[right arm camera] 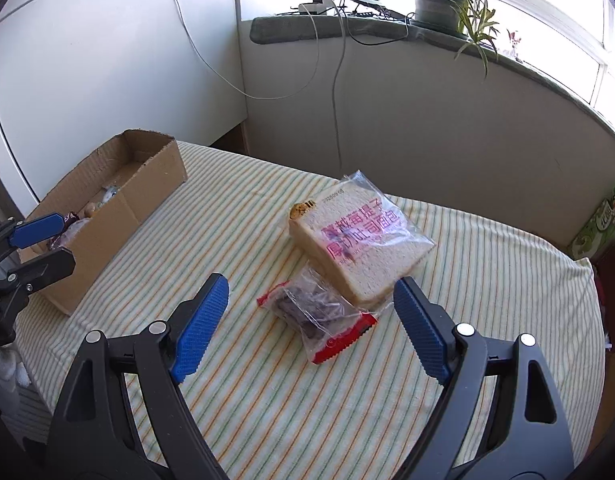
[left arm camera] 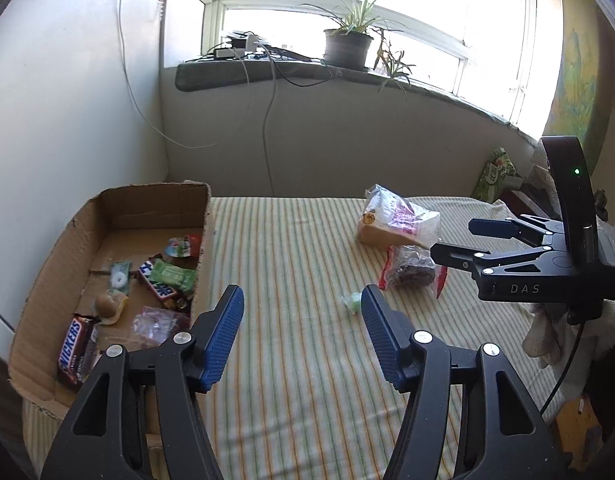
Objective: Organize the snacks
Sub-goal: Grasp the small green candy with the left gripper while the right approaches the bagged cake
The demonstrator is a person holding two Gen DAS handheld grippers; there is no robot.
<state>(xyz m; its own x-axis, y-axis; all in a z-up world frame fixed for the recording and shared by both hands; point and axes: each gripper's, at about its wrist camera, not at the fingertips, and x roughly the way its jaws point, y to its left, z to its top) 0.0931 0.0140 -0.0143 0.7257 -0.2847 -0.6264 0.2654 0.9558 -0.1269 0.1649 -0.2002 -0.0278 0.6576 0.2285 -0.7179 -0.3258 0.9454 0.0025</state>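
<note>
A cardboard box (left arm camera: 155,200) at the table's left holds several snacks, among them a Snickers bar (left arm camera: 73,350); the box also shows in the right wrist view (right arm camera: 119,216). On the striped cloth lie a bagged bread slice (right arm camera: 359,240), a red-edged clear packet with dark pieces (right arm camera: 317,314) and a small green candy (left arm camera: 352,302). My left gripper (left arm camera: 303,312) is open and empty, above the cloth just right of the box. My right gripper (right arm camera: 311,300) is open and empty, its fingers on either side of the red packet, above it.
The table stands against a wall under a window sill with a potted plant (left arm camera: 347,44) and cables (left arm camera: 267,120). A white cabinet (left arm camera: 67,100) stands left. Green boxes (left arm camera: 497,174) and a cloth (left arm camera: 547,332) lie at the right edge.
</note>
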